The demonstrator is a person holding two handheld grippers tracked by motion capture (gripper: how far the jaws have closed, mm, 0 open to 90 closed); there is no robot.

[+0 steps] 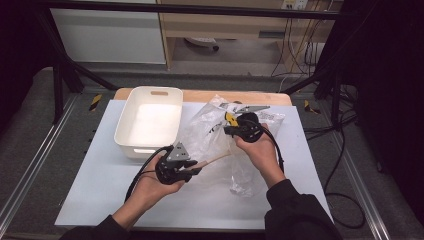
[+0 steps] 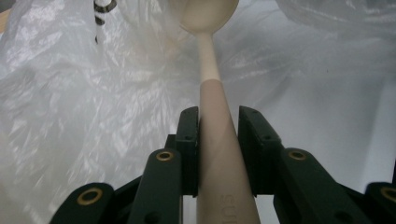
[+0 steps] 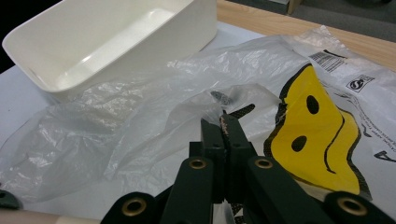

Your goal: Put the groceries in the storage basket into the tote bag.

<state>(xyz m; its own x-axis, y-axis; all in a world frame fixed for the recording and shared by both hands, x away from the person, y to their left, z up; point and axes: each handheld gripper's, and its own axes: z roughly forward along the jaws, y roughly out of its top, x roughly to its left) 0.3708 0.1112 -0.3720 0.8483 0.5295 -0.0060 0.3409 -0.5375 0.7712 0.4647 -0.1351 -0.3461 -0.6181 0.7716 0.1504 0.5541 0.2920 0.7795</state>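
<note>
The left hand-held gripper (image 1: 192, 167) is clamped on the thick handle end of a pale beige spoon with a long tapering handle and rounded bowl (image 1: 215, 159). In the left gripper view the spoon (image 2: 212, 88) runs straight out between the two black jaws, its long axis in line with them; the handle narrows away from the grip and the bowl is the far end, lying among the folds of a crumpled clear plastic bag printed with a yellow smiley face (image 2: 70, 107). In the high view the spoon lies close to level over the light grey counter (image 1: 100, 190), handle end toward the person's left, bowel end pointing right and a little away, reaching the bag (image 1: 210, 132) between the two hands.

The right hand-held gripper (image 1: 234, 129) sits further back, near the middle of the counter. In the right gripper view its jaws are pressed together on a pinch of the thin plastic (image 3: 140, 126), with the film bunching up just ahead of the right hand-held gripper (image 3: 225, 122) and the yellow face spread out flat beside them.

A white rectangular plastic bin with rounded corners (image 1: 126, 120) stands on the counter to the left of the bag, just beside its edge.
</note>
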